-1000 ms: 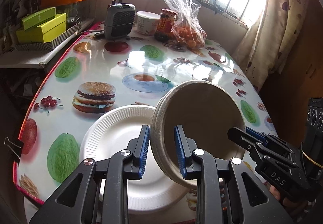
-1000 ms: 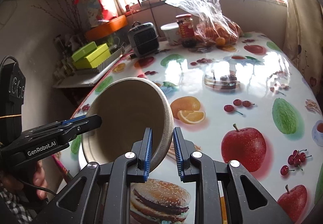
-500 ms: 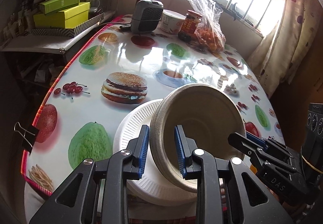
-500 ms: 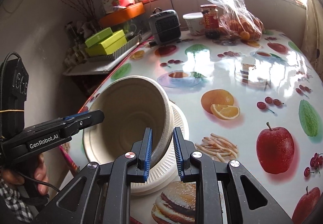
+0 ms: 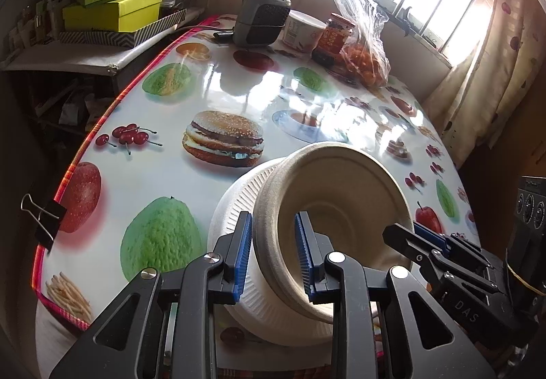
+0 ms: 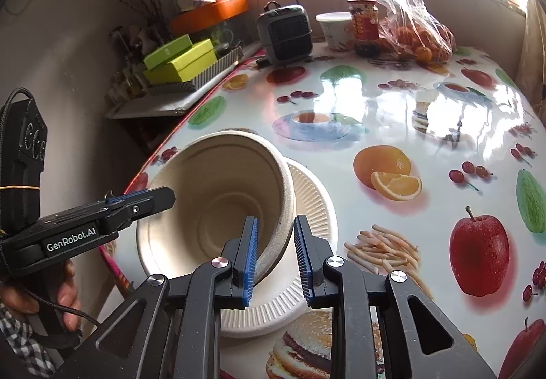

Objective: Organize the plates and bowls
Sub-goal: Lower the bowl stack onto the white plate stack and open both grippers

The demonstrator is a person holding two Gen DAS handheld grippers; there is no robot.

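Gripping a tilted beige paper bowl (image 5: 344, 205) by opposite rims, my left claw (image 5: 273, 252) and right claw (image 6: 274, 252) hold it over a white paper plate (image 6: 314, 208) at the desk's (image 5: 211, 89) six o'clock edge.

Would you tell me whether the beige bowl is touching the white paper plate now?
Touching: in the right wrist view the tilted beige bowl rests its lower edge on the white paper plate.

The beige bowl (image 5: 341, 201), high above the worktop (image 5: 170, 181) a second ago, now sits lower and less steeply tilted over the white plate (image 5: 235, 201) near the worktop's near edge, covering more of it.
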